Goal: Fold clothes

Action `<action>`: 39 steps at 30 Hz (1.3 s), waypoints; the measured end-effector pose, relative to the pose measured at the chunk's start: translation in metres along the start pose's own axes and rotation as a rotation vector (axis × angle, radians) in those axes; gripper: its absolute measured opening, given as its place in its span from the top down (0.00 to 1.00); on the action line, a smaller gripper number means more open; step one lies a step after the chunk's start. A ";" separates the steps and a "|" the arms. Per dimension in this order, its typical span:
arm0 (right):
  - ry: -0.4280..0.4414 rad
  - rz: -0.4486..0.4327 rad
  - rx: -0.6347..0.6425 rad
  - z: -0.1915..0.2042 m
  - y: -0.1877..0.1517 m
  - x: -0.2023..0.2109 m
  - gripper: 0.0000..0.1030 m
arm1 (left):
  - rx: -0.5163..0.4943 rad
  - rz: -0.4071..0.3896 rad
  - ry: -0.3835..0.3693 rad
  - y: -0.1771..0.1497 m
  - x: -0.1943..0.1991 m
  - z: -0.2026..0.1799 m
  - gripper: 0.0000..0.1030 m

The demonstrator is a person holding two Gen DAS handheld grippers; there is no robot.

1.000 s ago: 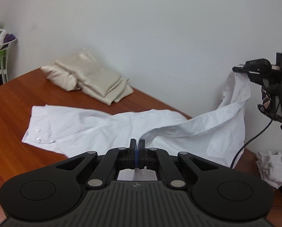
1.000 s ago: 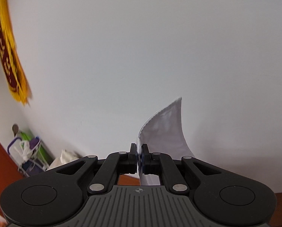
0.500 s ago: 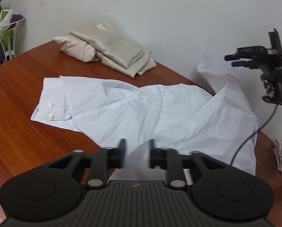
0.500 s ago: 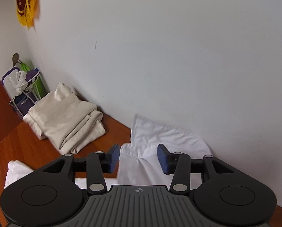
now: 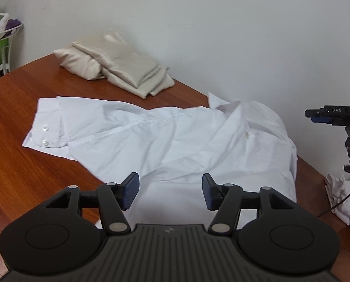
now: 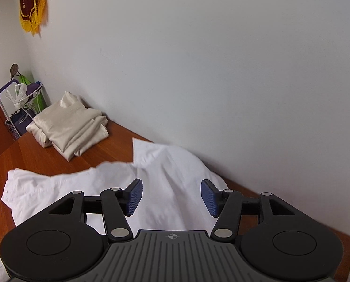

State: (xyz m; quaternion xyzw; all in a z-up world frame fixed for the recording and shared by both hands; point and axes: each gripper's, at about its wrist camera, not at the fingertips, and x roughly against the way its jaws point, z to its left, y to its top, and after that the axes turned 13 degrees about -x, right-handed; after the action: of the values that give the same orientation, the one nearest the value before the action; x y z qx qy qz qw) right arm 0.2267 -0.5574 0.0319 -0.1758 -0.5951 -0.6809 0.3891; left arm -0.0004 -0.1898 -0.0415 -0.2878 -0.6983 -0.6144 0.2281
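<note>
**Both tongs let go, white shirt down on the table**

Hidden or unclear: the near hem of the shirt (image 5: 165, 141) runs under the left gripper (image 5: 170, 191) body and is lost from the left wrist view. From the right wrist view the shirt's lower left portion is cut off by the right gripper (image 6: 171, 197) housing, and its far edge is smeared with blur. A crumpled pale wad (image 5: 339, 197) at the table's right end is half cut off; cannot tell what it is. The rack (image 6: 22, 108) in the corner holds bags, contents hard to make out. Only the lower part of the fringed red and yellow banner (image 6: 31, 4) shows.

Shirt: white, lying spread on the brown wooden table (image 5: 22, 176), rumpled, not flat. Buttoned cuff with two buttons at the left end; collar area bunched toward the wall on the right. Soft ridges across the middle.

Tongs: both have just been opening. Left jaws stand apart above the cloth, pads gripping nothing. Right jaws likewise apart, cloth showing between them but not pinched.

Folded beige stack (image 5: 116, 63) sits against the wall, beyond the shirt, apart from it.
</note>
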 end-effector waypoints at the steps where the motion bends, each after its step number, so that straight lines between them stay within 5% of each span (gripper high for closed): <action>1: -0.004 0.004 -0.008 -0.008 -0.008 0.004 0.43 | -0.010 0.001 -0.007 -0.001 -0.001 -0.006 0.36; 12: -0.043 0.060 -0.059 -0.047 -0.105 0.004 0.43 | -0.102 0.089 -0.077 -0.027 -0.026 -0.047 0.34; 26: -0.097 0.092 -0.138 -0.050 -0.172 -0.037 0.46 | -0.154 0.172 -0.027 -0.037 -0.052 -0.030 0.33; 34: -0.160 0.059 -0.187 -0.041 -0.168 -0.059 0.77 | -0.145 0.272 0.001 -0.055 -0.074 -0.006 0.34; 36: -0.163 0.059 -0.193 -0.041 -0.168 -0.061 0.95 | -0.156 0.277 0.006 -0.059 -0.076 -0.003 0.34; 39: -0.195 0.026 -0.185 -0.042 -0.163 -0.053 0.96 | -0.186 0.281 0.009 -0.059 -0.077 -0.006 0.34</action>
State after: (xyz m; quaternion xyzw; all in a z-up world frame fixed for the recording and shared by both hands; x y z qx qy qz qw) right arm 0.1492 -0.5817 -0.1244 -0.2841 -0.5625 -0.7073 0.3204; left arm 0.0151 -0.2094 -0.1356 -0.3995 -0.5902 -0.6400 0.2872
